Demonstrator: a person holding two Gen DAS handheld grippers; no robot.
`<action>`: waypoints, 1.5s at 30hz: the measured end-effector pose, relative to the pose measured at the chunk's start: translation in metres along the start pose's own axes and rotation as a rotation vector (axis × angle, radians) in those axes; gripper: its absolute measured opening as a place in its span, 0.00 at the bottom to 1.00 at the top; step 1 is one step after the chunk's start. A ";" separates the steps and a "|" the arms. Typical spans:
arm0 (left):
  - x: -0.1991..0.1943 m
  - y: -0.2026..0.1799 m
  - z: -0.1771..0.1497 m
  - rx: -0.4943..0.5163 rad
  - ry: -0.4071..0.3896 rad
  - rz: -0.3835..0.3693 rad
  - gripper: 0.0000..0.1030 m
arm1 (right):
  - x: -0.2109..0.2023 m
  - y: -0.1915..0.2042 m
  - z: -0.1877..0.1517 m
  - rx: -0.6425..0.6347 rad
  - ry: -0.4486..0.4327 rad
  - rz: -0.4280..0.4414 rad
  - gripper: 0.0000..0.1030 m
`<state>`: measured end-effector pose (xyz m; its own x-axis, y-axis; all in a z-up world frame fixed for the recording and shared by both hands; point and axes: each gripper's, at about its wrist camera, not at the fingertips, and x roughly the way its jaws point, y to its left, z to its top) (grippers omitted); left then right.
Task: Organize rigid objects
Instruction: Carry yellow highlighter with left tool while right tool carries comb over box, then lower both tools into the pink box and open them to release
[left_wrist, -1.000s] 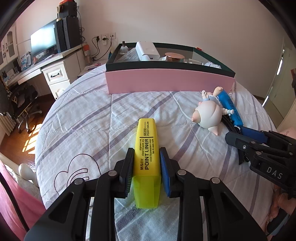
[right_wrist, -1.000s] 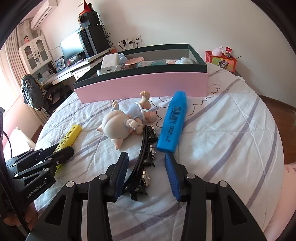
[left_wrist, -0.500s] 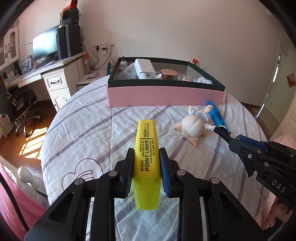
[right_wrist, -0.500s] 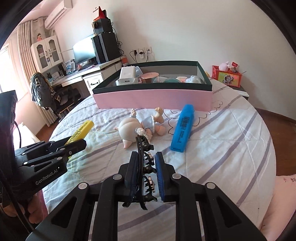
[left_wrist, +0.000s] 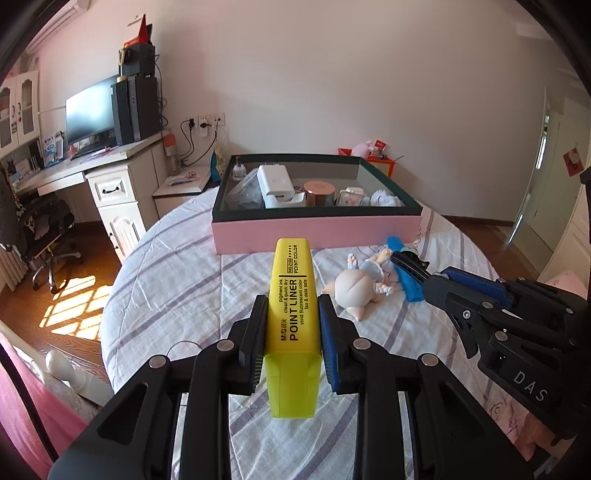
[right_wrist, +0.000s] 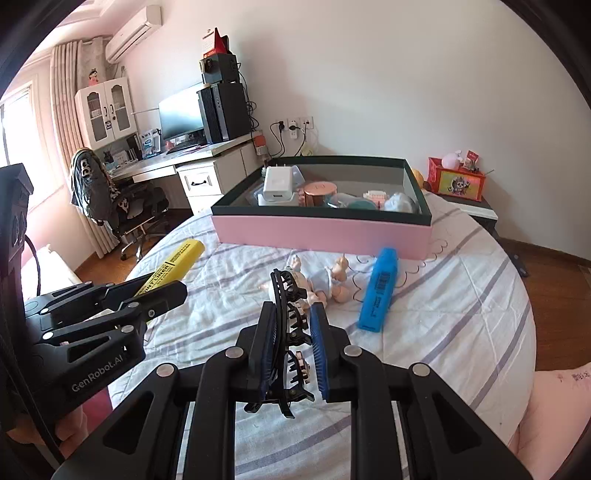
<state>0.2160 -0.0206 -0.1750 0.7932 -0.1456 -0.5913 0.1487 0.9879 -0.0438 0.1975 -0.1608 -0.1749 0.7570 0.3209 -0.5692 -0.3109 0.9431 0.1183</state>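
Yellow highlighter (left_wrist: 293, 325), black "POINT LINER" print

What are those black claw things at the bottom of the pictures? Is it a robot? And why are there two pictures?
No robot here: a person holds two grabbing tools, one in each hand. Each tool has a small camera looking along its two fingers, so there is one picture per tool.

The left gripper is squeezing a yellow highlighter. The right gripper is squeezing a black hair clip.

Both tools are above a bed with a striped cover. On it lie a small doll and a blue highlighter. Behind them stands a pink box that already holds several things.
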 end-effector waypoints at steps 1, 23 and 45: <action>-0.003 -0.002 0.004 0.004 -0.013 0.000 0.26 | -0.003 0.002 0.004 -0.008 -0.010 0.000 0.19; 0.090 0.001 0.122 0.128 -0.050 0.082 0.26 | 0.071 -0.033 0.112 -0.083 -0.018 -0.005 0.19; 0.161 0.018 0.129 0.083 0.029 0.091 0.69 | 0.146 -0.069 0.117 0.014 0.048 -0.078 0.74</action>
<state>0.4228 -0.0332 -0.1670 0.7886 -0.0531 -0.6126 0.1262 0.9890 0.0768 0.3968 -0.1687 -0.1707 0.7497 0.2425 -0.6157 -0.2437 0.9662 0.0837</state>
